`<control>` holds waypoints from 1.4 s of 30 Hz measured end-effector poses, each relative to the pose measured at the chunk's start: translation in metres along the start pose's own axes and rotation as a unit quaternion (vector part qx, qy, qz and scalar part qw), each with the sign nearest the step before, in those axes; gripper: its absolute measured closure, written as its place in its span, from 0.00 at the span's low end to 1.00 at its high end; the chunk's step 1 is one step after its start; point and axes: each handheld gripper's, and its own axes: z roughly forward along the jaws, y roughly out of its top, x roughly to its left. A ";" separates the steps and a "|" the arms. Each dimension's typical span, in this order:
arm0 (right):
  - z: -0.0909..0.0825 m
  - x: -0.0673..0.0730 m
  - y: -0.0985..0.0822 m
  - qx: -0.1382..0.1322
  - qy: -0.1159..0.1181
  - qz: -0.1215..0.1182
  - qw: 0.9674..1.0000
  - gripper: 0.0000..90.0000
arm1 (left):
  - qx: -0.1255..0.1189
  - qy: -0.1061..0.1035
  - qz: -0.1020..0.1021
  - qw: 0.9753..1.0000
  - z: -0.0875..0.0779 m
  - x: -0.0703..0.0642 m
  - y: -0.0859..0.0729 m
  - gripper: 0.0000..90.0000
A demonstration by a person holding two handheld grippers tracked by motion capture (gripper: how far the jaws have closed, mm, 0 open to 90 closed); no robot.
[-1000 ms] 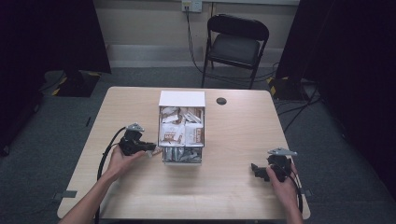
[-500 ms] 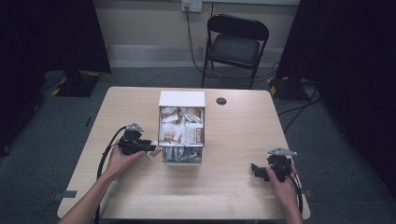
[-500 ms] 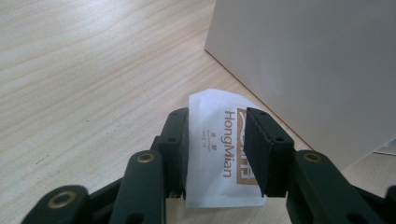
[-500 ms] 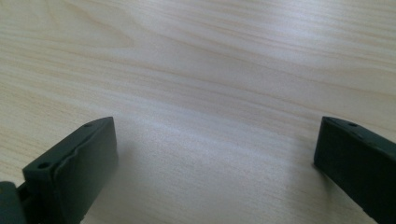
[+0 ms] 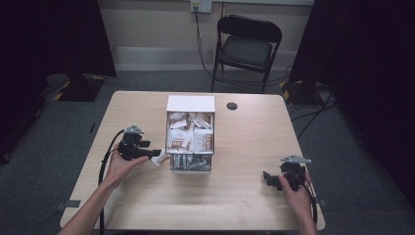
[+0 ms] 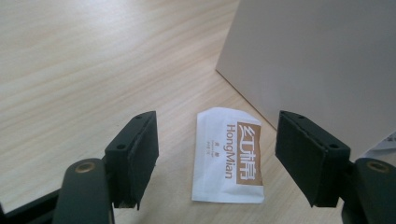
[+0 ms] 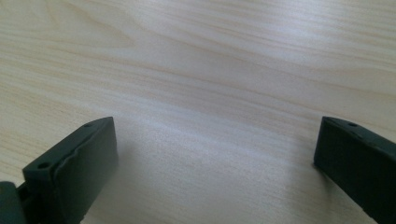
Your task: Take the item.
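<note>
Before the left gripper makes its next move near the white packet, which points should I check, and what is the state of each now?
1. Left gripper jaws have just been opening, apart from the packet: ok.
2. Packet lies flat on the table, between the jaws, untouched: ok.
3. Packet is clear of the box wall: ok, though close.
4. Right gripper open, nothing between its jaws: ok.
5. Box upright, full of packets: ok.

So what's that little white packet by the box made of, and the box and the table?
The packet looks like matte paper: flat, creased edges, brown print reading HongMian. The box seems to be plain white card or thin board, smooth and dull, though its wall shows no telling detail. The table shows pale wood grain with a soft sheen, probably laminate rather than bare wood.
</note>
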 end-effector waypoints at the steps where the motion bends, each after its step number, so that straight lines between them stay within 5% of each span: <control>1: 0.000 0.000 0.000 0.000 0.000 0.000 1.000 0.00 | -0.005 0.000 -0.003 1.000 -0.002 0.001 0.000 0.30; 12: 0.000 0.000 0.000 0.000 0.000 0.000 1.000 0.00 | -0.037 0.010 -0.009 0.999 -0.027 0.000 0.004 0.25; 24: 0.000 0.000 0.000 0.000 0.000 0.000 1.000 0.00 | 0.009 0.042 0.001 0.999 -0.057 0.016 -0.023 0.23; 33: 0.000 0.001 0.000 0.001 -0.001 0.002 1.000 0.00 | 0.057 0.095 -0.024 0.994 -0.049 0.032 -0.062 0.25; 36: 0.000 0.000 0.000 0.000 -0.001 0.002 1.000 0.00 | 0.058 0.093 -0.036 0.993 -0.044 0.034 -0.068 0.25; 42: 0.000 0.001 0.000 0.001 -0.001 0.002 1.000 0.00 | 0.050 0.131 -0.017 0.990 -0.044 0.037 -0.073 0.23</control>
